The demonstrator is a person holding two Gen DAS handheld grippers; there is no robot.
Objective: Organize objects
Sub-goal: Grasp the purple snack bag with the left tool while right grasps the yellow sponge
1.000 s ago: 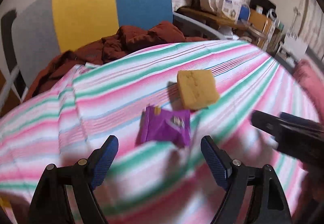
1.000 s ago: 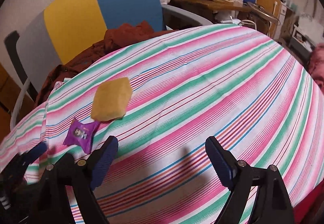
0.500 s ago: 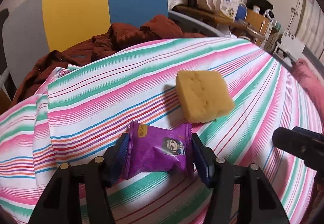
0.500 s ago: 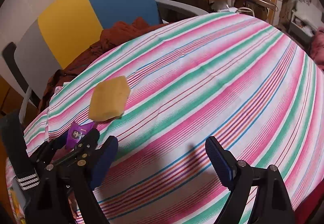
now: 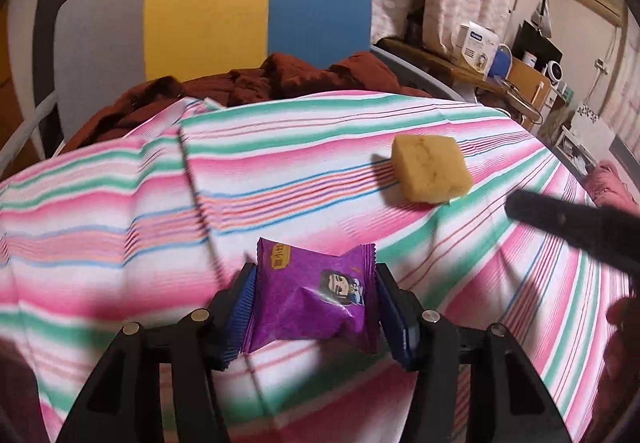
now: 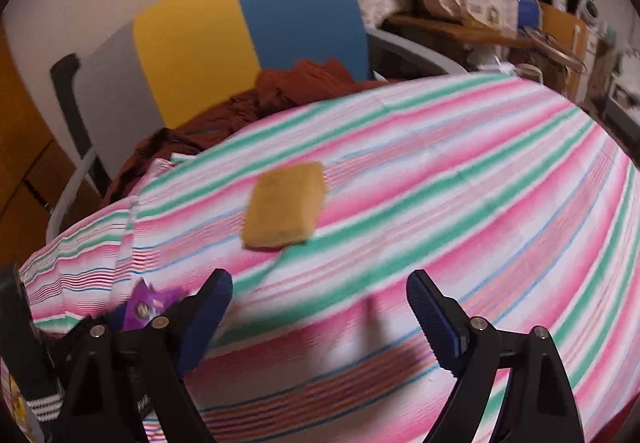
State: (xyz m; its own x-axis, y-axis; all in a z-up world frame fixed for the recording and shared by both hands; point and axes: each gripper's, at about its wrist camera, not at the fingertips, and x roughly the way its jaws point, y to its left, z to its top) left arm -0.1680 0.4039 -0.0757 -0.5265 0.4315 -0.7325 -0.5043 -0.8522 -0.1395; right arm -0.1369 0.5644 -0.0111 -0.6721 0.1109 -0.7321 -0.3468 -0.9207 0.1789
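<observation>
The left gripper [image 5: 314,313] pinches the purple snack packet [image 5: 316,295] by its two short ends, the packet's long side lying across the jaws, low over the striped surface [image 5: 280,179]. A second ago those jaws stood wide and the packet lay ahead of them; they have since closed on it. The yellow sponge [image 6: 285,205] lies beyond the packet, ahead and slightly left of the right gripper [image 6: 320,307], which is nearer to it. That gripper is spread with nothing between its jaws, which have just been opening.
</observation>
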